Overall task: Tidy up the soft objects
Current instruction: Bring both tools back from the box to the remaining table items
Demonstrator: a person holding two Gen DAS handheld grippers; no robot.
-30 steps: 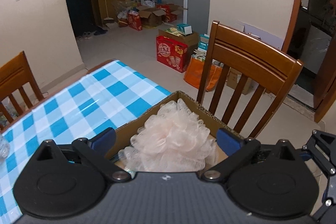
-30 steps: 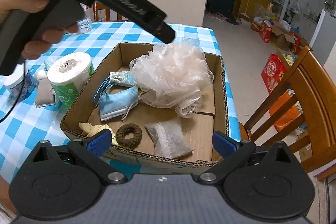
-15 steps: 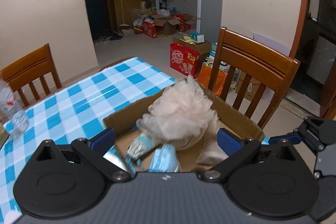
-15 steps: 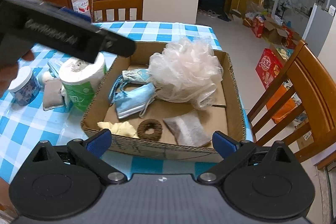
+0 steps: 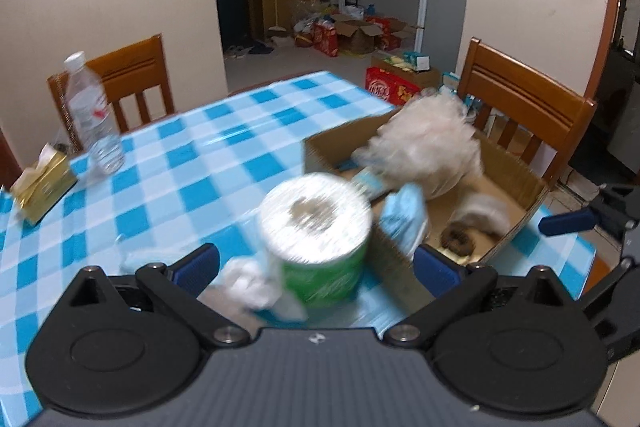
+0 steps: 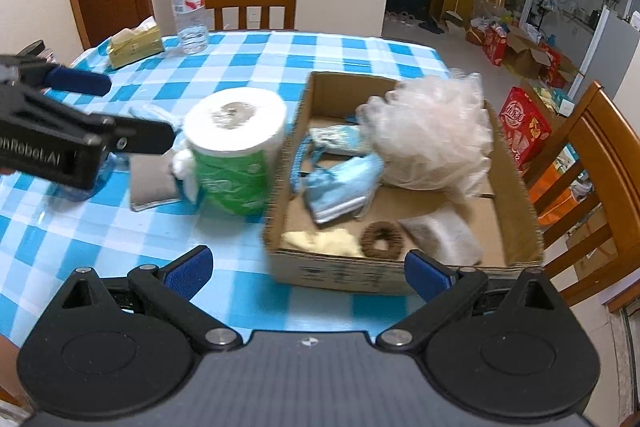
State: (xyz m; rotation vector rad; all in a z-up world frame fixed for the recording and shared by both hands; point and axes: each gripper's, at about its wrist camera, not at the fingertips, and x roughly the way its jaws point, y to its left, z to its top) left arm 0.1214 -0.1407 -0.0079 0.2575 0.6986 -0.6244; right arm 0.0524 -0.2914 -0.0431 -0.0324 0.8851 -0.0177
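Both your left gripper (image 5: 316, 265) and right gripper (image 6: 306, 269) gape wide, empty; "onRobot.AI" is readable on the left one.

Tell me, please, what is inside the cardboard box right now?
The cardboard box holds a mesh bath pouf, blue face masks, a brown scrunchie, yellowish cloth and a grey pouch. Anything beneath the pouf is covered.

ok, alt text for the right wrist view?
Open right claw faces a cardboard box on a blue checked tablecloth, holding a bath pouf, face masks and a brown scrunchie. A toilet paper roll stands left of it.
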